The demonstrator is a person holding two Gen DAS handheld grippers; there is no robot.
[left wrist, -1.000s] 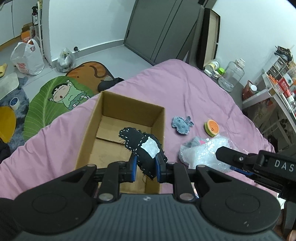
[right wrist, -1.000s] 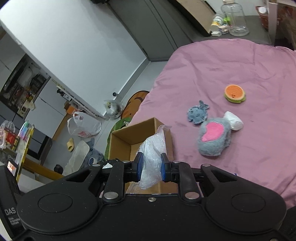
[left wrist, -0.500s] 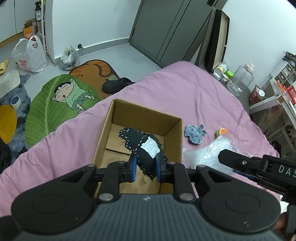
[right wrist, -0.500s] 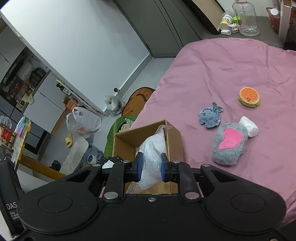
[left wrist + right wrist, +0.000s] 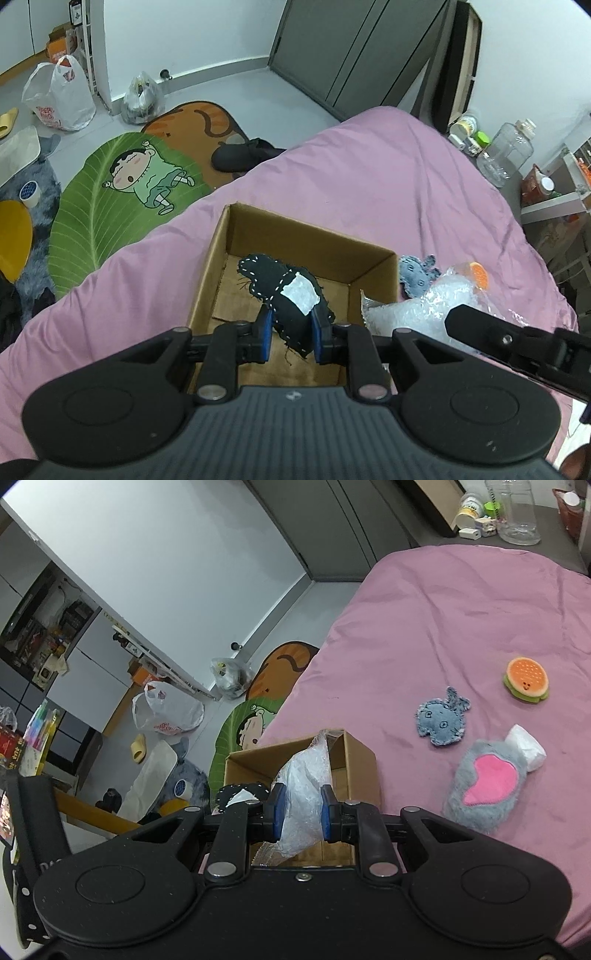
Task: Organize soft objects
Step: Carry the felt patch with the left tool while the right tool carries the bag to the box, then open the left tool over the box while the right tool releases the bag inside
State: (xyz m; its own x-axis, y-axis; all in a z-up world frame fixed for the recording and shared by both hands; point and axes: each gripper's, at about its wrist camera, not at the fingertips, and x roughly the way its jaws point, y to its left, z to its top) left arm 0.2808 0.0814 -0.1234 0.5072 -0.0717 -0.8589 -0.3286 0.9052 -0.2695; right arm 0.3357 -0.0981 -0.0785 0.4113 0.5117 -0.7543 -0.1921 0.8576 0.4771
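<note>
An open cardboard box (image 5: 236, 221) (image 5: 364, 753) sits on the pink bed. My left gripper (image 5: 291, 334) is shut on a black stitched fabric toy (image 5: 284, 291) with a white patch, held over the box; the toy also shows in the right wrist view (image 5: 236, 794). My right gripper (image 5: 299, 816) is shut on a clear crumpled plastic bag (image 5: 303, 779), held over the box's near right corner; the bag also shows in the left wrist view (image 5: 417, 310). On the bed lie a blue denim fish toy (image 5: 441, 718), an orange burger toy (image 5: 524, 679) and a grey plush with a pink heart (image 5: 484, 779).
The pink bedsheet (image 5: 369, 177) (image 5: 443, 609) spreads beyond the box. Floor mats (image 5: 122, 192), plastic bags (image 5: 59, 96) and a dark shoe (image 5: 240, 157) lie on the floor left of the bed. A clear jar (image 5: 506, 151) and bottles stand on a cabinet at the far right.
Both grippers have moved further over the box with their loads still held. The box sits lower and more central in the left wrist view.
</note>
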